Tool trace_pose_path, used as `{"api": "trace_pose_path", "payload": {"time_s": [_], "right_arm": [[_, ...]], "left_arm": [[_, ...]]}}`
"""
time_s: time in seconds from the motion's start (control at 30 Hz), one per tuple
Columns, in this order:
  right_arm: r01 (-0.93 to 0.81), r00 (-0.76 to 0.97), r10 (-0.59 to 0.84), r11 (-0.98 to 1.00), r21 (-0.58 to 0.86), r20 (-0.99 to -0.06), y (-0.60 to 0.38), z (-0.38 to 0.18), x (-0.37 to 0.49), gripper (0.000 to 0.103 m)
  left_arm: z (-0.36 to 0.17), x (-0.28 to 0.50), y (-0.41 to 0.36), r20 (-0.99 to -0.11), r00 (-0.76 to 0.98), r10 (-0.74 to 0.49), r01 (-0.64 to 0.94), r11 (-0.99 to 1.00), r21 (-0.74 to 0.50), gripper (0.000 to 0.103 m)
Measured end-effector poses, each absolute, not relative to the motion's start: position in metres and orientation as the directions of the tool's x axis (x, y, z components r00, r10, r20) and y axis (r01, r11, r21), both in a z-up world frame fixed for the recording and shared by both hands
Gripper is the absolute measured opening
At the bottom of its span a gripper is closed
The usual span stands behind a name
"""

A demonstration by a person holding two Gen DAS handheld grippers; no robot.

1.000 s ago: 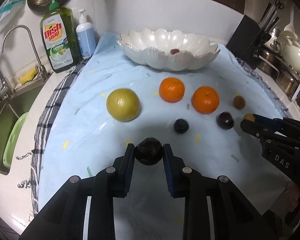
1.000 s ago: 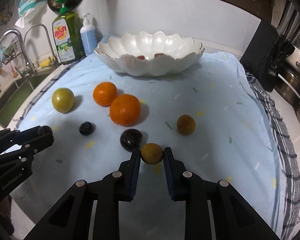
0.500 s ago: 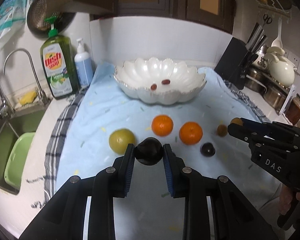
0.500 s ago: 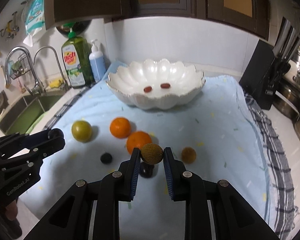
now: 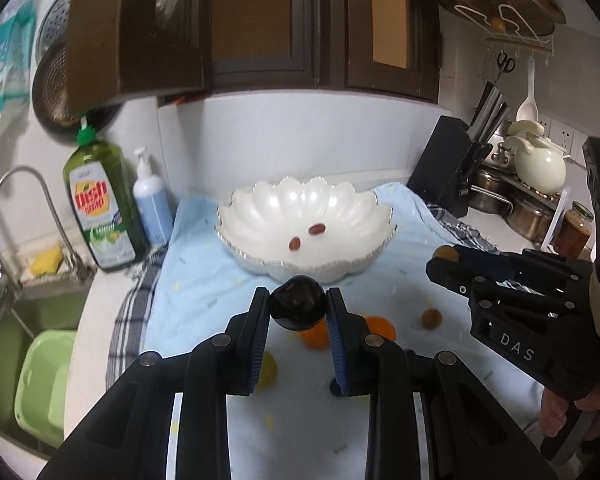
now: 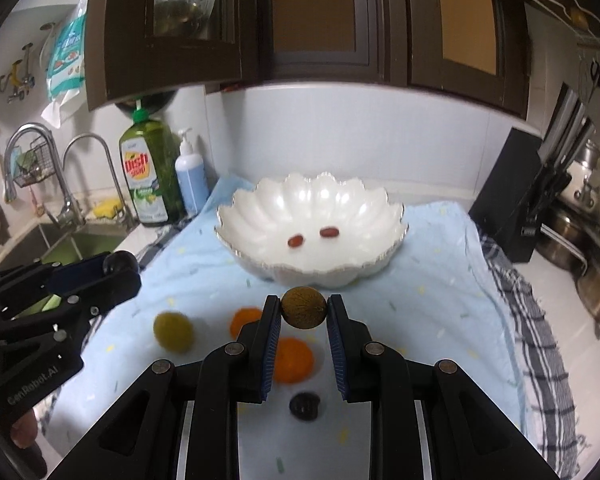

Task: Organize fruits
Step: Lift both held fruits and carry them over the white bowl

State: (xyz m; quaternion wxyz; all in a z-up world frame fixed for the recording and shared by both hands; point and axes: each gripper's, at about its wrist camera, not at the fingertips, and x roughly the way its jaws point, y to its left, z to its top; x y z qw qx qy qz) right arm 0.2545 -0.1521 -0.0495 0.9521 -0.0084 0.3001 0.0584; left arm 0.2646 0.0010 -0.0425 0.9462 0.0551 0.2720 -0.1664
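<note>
Fingers, left gripper (image 5: 298,309): closed on a dark plum (image 5: 297,302), which is pinched between the two blue pads, clear of the cloth.
Fingers, right gripper (image 6: 303,307): closed on a small brown fruit (image 6: 303,306), which is held at the fingertips in the same way.
Landmark: a white scalloped bowl (image 6: 384,206) is set on a light blue cloth (image 6: 440,292); all places below are given from it.
Bowl contents: two small red fruits (image 6: 313,237) are seen lying on its floor, just apart from each other.
Held fruits: both are carried in front of the bowl's near rim and not yet over it.
Fruits left on the cloth: two oranges (image 6: 272,340), a yellow-green fruit (image 6: 173,331) and a small dark fruit (image 6: 304,405) are seen nearer to the camera than the bowl, well short of it.
Step in hand: the carry to the bowl is judged to be under way with both fruits at once.
Next move: each fruit needs to be brought past the near rim, lowered close to the floor and released gently, so that no rolling or bouncing is caused.
Pose: both grippers are tilted moderately downward and pointed at the bowl, side by side and apart.
</note>
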Motion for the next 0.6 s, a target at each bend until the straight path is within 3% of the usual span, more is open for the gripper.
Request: {"api": "trace_pose_path", "payload": {"time_s": [0.6], "right_arm": [[-0.153,0.823,0.143,0.988,0.028,-0.550,-0.163,-0.012,0.343,0.025]], "left_arm": [[-0.006,0.344,-0.026,-0.511,0.824,-0.246,0.320,0.945,0.061,0.028]]}}
